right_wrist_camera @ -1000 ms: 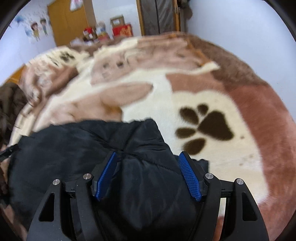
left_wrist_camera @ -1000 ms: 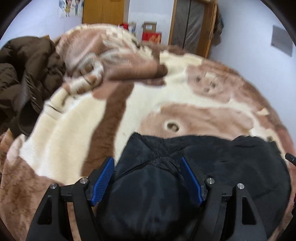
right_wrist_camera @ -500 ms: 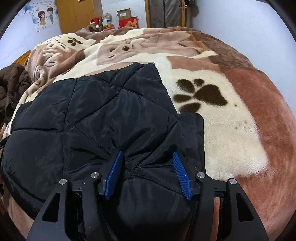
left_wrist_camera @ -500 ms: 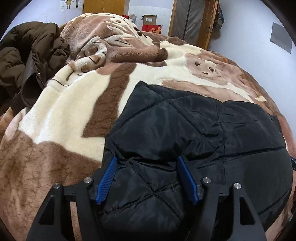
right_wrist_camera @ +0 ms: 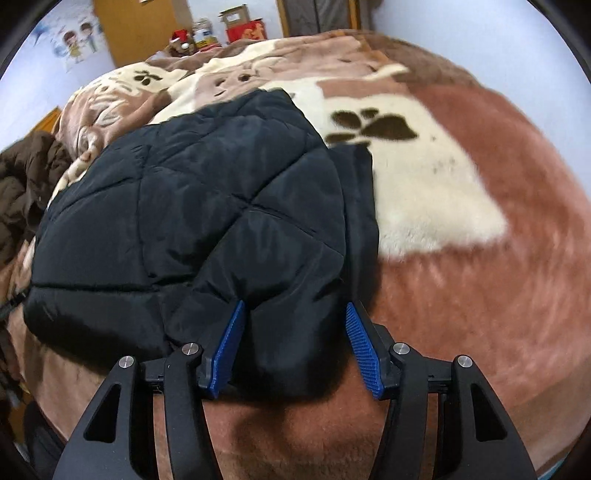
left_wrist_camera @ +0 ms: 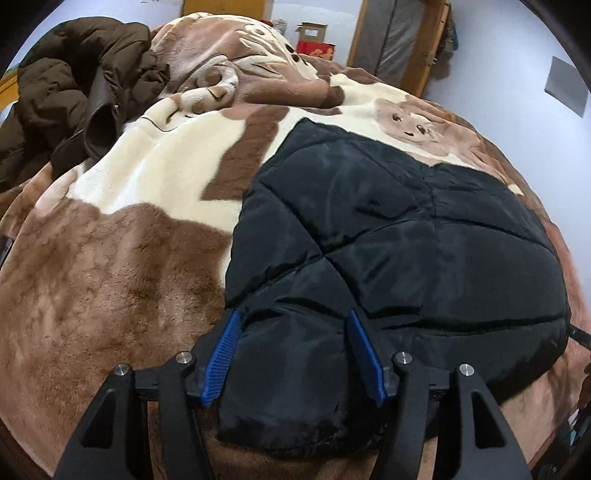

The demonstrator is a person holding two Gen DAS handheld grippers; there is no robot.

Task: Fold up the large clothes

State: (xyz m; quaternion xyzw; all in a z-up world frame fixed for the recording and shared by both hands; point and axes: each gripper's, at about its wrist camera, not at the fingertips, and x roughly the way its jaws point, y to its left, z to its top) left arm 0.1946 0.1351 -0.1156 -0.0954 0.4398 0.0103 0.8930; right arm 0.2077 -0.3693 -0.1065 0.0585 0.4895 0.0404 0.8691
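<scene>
Both hand-held grippers are angled steeply down over the near edge of the bed. In the left gripper (left_wrist_camera: 293, 352), a near bulge of the black quilted jacket (left_wrist_camera: 388, 229) is clamped between the blue pads (left_wrist_camera: 221, 358); its jaws have just been closing on the padding. The right gripper (right_wrist_camera: 293, 345) is set over the jacket's near right part (right_wrist_camera: 207, 206): its left pad is pressed into the fabric, while whether the right pad touches cannot be told. Its jaws have been closing within the last second, with the jacket between them.

The jacket is spread flat across the near middle of a brown-and-cream plush blanket (left_wrist_camera: 110, 266). A cream patch with a dark paw print (right_wrist_camera: 373, 125) is seen just right of the jacket. Farther left, a crumpled brown coat (left_wrist_camera: 74, 92) is heaped on the blanket, well apart from the jacket. Beyond the bed, cardboard boxes (right_wrist_camera: 236, 18) and wooden doors (right_wrist_camera: 136, 29) are seen by the far wall.
</scene>
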